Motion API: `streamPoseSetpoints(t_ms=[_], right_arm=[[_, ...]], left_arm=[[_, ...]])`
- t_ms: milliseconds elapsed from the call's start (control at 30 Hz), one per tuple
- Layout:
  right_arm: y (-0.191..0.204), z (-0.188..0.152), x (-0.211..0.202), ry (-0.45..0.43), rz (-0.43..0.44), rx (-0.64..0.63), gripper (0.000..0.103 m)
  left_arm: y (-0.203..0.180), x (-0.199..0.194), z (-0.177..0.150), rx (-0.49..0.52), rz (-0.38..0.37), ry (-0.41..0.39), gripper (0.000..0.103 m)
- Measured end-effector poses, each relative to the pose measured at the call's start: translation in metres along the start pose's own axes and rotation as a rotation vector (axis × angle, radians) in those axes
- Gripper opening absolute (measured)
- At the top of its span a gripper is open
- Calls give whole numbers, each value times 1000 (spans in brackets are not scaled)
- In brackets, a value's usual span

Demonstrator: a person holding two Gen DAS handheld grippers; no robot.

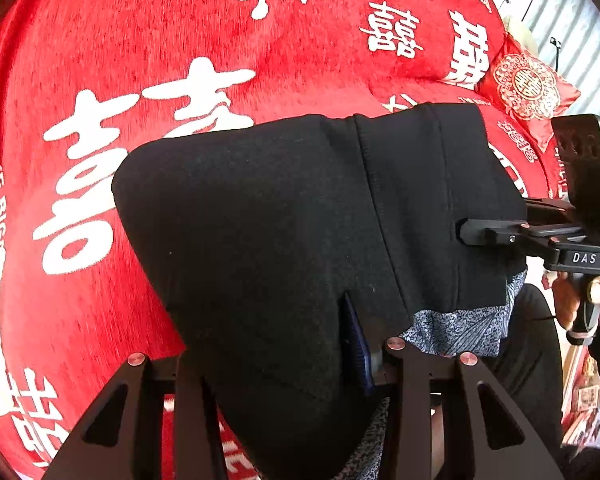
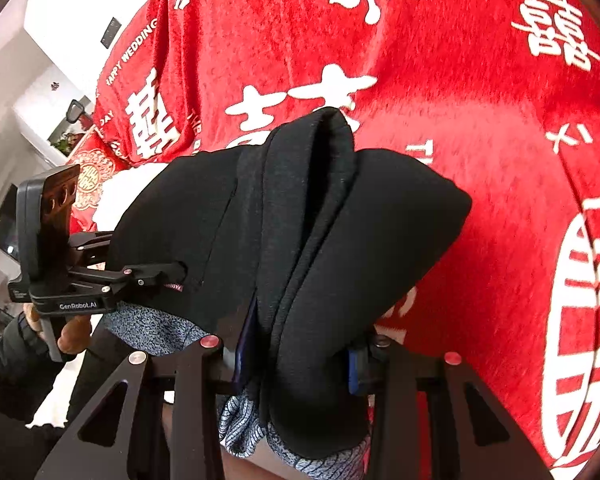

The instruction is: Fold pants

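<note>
Left gripper clamps one end of the black pants' edge, the fabric bunched between its jaws. Pants hang over the red blanket, grey lining showing underneath. Right gripper pinches the other end, jaws narrow on thick cloth. Step looks like lift-for-fold. Next: carry both ends across together, keeping the edge taut, then lay flat.

A red bedspread printed with white characters lies beneath, a red embroidered cushion at its edge.
</note>
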State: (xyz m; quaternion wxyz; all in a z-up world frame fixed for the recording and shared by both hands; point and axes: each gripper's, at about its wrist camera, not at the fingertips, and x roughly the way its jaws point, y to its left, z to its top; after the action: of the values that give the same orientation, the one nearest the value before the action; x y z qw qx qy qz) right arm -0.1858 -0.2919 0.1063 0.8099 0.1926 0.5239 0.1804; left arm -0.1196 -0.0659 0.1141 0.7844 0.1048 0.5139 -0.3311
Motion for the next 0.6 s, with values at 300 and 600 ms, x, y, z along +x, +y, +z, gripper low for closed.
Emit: streamPoseSetpoints(t_ms=[300,600], right_arm=[[-6,46,-3,-12,-40,-24,39],[-15,90,6,-2,-63,-36,39]], left_arm=[[7,2,41,-14,20,-20,43],[21,13,80,-40,30,-27,43]])
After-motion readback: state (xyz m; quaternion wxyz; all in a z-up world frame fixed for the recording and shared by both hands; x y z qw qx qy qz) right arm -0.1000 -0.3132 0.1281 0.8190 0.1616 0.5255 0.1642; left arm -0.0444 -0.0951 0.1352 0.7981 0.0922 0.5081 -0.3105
